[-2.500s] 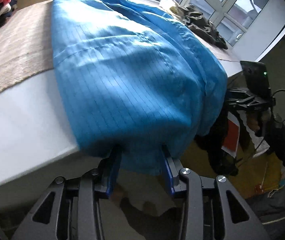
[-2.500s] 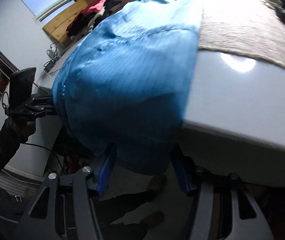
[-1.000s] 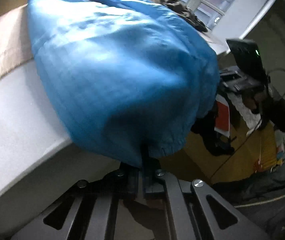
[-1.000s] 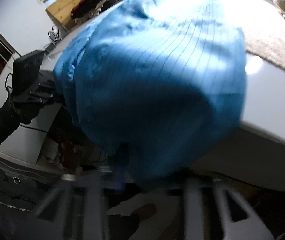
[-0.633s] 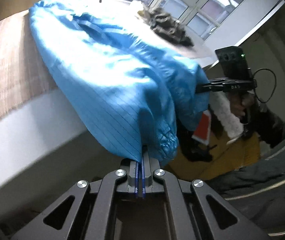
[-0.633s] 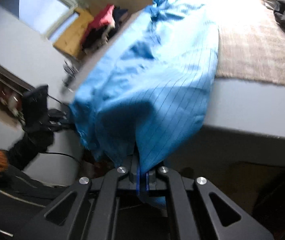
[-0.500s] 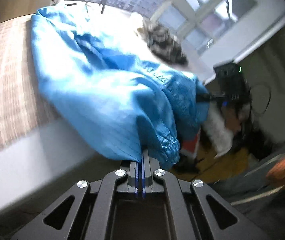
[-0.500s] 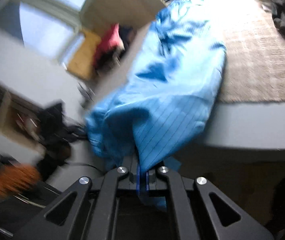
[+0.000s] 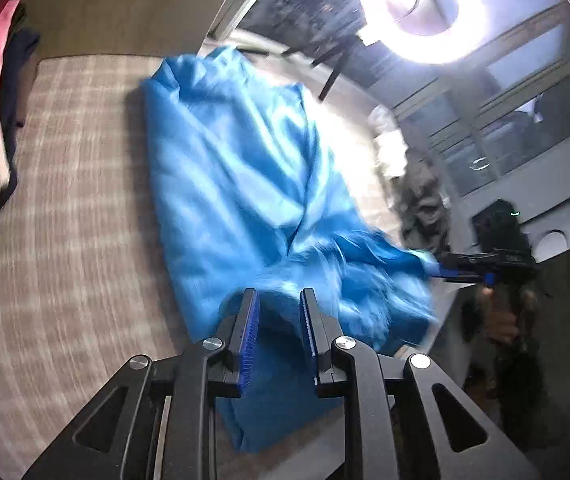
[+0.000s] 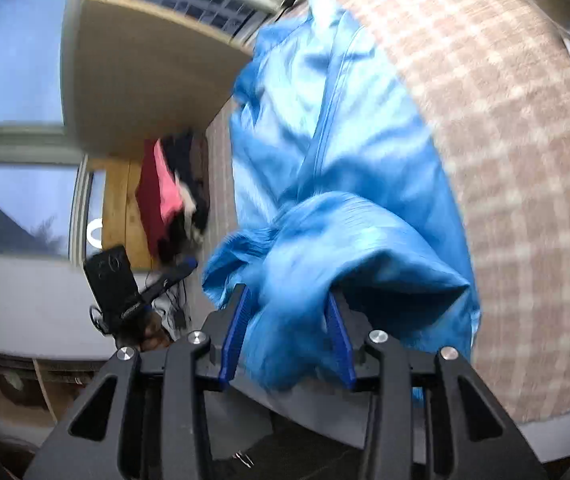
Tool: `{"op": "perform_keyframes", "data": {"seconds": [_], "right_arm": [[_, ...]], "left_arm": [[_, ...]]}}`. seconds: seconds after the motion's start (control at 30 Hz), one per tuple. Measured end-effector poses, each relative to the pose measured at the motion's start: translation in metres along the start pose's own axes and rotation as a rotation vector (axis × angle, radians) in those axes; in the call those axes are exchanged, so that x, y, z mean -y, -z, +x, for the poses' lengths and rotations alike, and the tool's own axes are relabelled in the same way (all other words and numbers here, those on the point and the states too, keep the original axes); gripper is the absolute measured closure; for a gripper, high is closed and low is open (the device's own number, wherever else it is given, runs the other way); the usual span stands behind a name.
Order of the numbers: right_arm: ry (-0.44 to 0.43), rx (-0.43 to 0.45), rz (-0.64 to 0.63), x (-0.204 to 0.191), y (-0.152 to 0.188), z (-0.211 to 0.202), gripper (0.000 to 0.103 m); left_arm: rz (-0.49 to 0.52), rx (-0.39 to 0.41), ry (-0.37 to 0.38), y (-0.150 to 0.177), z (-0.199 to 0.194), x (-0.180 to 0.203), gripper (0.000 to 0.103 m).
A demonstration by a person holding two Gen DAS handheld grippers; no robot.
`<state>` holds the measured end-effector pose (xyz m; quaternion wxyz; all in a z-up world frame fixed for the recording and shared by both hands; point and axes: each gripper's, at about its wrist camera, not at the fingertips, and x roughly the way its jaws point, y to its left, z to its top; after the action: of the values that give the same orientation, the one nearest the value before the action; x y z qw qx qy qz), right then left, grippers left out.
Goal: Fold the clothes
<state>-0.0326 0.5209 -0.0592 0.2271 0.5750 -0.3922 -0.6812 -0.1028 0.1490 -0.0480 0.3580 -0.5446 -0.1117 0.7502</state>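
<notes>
Home interior, likely bedroom or living room. Large windows point(image 9: 517, 128) facing apartment blocks; checked woven cloth point(image 10: 525, 160) over bench; stacked clothes pile point(image 10: 173, 196) against wood panel point(image 10: 145, 80); ring light point(image 9: 421, 8) overhead.

No legible text anywhere.
</notes>
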Motion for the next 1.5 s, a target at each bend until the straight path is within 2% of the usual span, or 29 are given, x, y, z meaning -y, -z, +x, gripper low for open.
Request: {"op": "perform_keyframes", "data": {"seconds": [0.1, 0.2, 0.27, 0.33, 0.43, 0.53, 0.63, 0.7, 0.73, 0.77, 0.8, 0.87, 0.9, 0.93, 1.0, 1.07, 1.1, 1.13, 1.17, 1.23, 1.3, 1.37, 1.43, 1.5], "right_arm": [[0.043, 0.023, -0.062, 0.001, 0.004, -0.017, 0.061], [0.145, 0.074, -0.170, 0.006, 0.018, -0.035, 0.059], [0.234, 0.103, -0.239, 0.017, 0.027, -0.039, 0.055], [0.303, 0.123, -0.298, 0.028, 0.032, -0.038, 0.053], [0.325, 0.108, -0.378, 0.036, 0.031, -0.019, 0.053], [0.385, 0.069, -0.475, 0.040, 0.019, 0.006, 0.052], [0.433, 0.020, -0.520, 0.048, 0.007, 0.028, 0.052], [0.406, 0.016, -0.541, 0.049, 0.005, 0.032, 0.052], [0.389, 0.021, -0.557, 0.047, 0.005, 0.034, 0.052], [0.375, 0.031, -0.586, 0.043, 0.007, 0.033, 0.053], [0.359, 0.038, -0.613, 0.040, 0.009, 0.032, 0.054], [0.322, 0.030, -0.656, 0.032, 0.013, 0.029, 0.070], [0.306, 0.023, -0.676, 0.028, 0.015, 0.028, 0.085], [0.294, 0.011, -0.690, 0.026, 0.016, 0.028, 0.091], [0.277, -0.021, -0.705, 0.023, 0.016, 0.031, 0.090], [0.291, -0.043, -0.696, 0.024, 0.014, 0.034, 0.087], [0.306, -0.051, -0.687, 0.026, 0.012, 0.036, 0.077], [0.322, -0.058, -0.677, 0.028, 0.010, 0.038, 0.069], [0.331, -0.064, -0.669, 0.030, 0.009, 0.040, 0.068], [0.315, -0.070, -0.658, 0.033, 0.008, 0.041, 0.067], [0.301, -0.074, -0.649, 0.036, 0.008, 0.042, 0.067], [0.287, -0.076, -0.651, 0.038, 0.007, 0.043, 0.068], [0.281, -0.069, -0.652, 0.039, 0.006, 0.042, 0.081], [0.276, -0.072, -0.655, 0.038, 0.006, 0.040, 0.087]], "left_arm": [[0.120, 0.017, -0.076, 0.015, -0.009, 0.012, 0.070], [0.212, 0.001, -0.134, 0.040, -0.005, 0.016, 0.069], [0.227, -0.023, -0.179, 0.053, -0.004, 0.014, 0.069], [0.220, -0.047, -0.176, 0.062, 0.004, 0.011, 0.069], [0.183, -0.073, -0.115, 0.061, 0.024, 0.009, 0.069], [0.220, -0.084, -0.156, 0.059, 0.041, 0.018, 0.066], [0.193, -0.102, -0.167, 0.055, 0.057, 0.017, 0.065], [0.182, -0.107, -0.168, 0.054, 0.062, 0.017, 0.079], [0.170, -0.107, -0.164, 0.053, 0.062, 0.016, 0.100], [0.158, -0.107, -0.160, 0.052, 0.062, 0.016, 0.103], [0.144, -0.103, -0.151, 0.052, 0.061, 0.015, 0.103], [0.158, -0.080, -0.148, 0.052, 0.057, 0.016, 0.103], [0.158, -0.079, -0.150, 0.052, 0.056, 0.017, 0.103], [0.159, -0.078, -0.151, 0.052, 0.055, 0.018, 0.103], [0.166, -0.062, -0.140, 0.052, 0.053, 0.020, 0.103], [0.165, -0.013, -0.173, 0.051, 0.047, 0.018, 0.103], [0.149, -0.022, -0.173, 0.051, 0.046, 0.015, 0.102], [0.134, -0.031, -0.176, 0.050, 0.045, 0.012, 0.089], [0.130, -0.048, -0.197, 0.051, 0.046, 0.010, 0.074], [0.179, -0.063, -0.242, 0.056, 0.049, 0.012, 0.071], [0.224, -0.085, -0.257, 0.060, 0.056, 0.014, 0.073], [0.234, -0.110, -0.245, 0.064, 0.063, 0.014, 0.102], [0.237, -0.128, -0.248, 0.066, 0.068, 0.014, 0.103], [0.258, -0.122, -0.274, 0.068, 0.067, 0.017, 0.103]]}}
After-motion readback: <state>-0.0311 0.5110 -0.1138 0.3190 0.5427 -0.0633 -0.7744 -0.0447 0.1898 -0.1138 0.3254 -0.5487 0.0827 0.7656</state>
